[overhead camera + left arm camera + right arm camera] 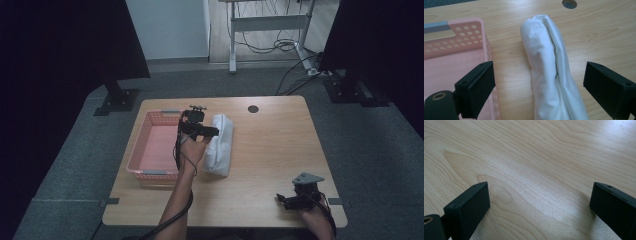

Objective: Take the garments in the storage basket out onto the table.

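Left gripper [539, 85] fingers spread wide astride rolled white cloth [549, 72] beside pink basket [454, 45], right gripper [539, 207] fingers released over bare table [536, 157].

High view: fixed above the near edge, facing forward and down over the whole surface [270, 150]. Left gripper view: close, looking toward the far edge; shares the white cloth roll [549, 75] and pink basket [446, 57]. Right gripper view: very close on bare wood.
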### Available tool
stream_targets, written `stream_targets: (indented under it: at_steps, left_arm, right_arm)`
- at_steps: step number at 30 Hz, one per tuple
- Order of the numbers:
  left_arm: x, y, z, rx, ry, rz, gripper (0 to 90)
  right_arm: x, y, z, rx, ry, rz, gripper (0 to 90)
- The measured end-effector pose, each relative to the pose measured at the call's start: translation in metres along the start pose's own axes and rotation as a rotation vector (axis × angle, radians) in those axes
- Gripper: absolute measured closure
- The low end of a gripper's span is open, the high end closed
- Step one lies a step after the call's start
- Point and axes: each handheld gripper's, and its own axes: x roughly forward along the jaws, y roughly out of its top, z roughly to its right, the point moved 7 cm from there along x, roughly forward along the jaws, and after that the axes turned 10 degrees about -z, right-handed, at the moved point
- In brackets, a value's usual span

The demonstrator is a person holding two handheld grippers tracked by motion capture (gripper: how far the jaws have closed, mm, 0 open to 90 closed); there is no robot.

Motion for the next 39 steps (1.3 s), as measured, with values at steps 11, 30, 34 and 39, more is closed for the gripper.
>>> stream_targets:
  at_steps: [11,30,34,39]
  left_arm:
    - [-0.013,-0.005,-0.01,0.001,-0.007,0.016,9.9]
    - [-0.031,-0.019,-0.029,0.012,-0.004,0.041,10.2]
    - [-0.032,-0.022,-0.033,0.015,0.003,0.041,10.1]
    - [-0.036,-0.025,-0.038,0.013,0.0,0.044,8.0]
  right_arm:
    - [0.0,0.0,0.0,0.0,0.0,0.0,2.5]
    - [0.0,0.0,0.0,0.0,0.0,0.0,2.5]
    - [0.0,0.0,0.0,0.0,0.0,0.0,2.5]
    - [0.0,0.0,0.0,0.0,0.0,0.0,2.5]
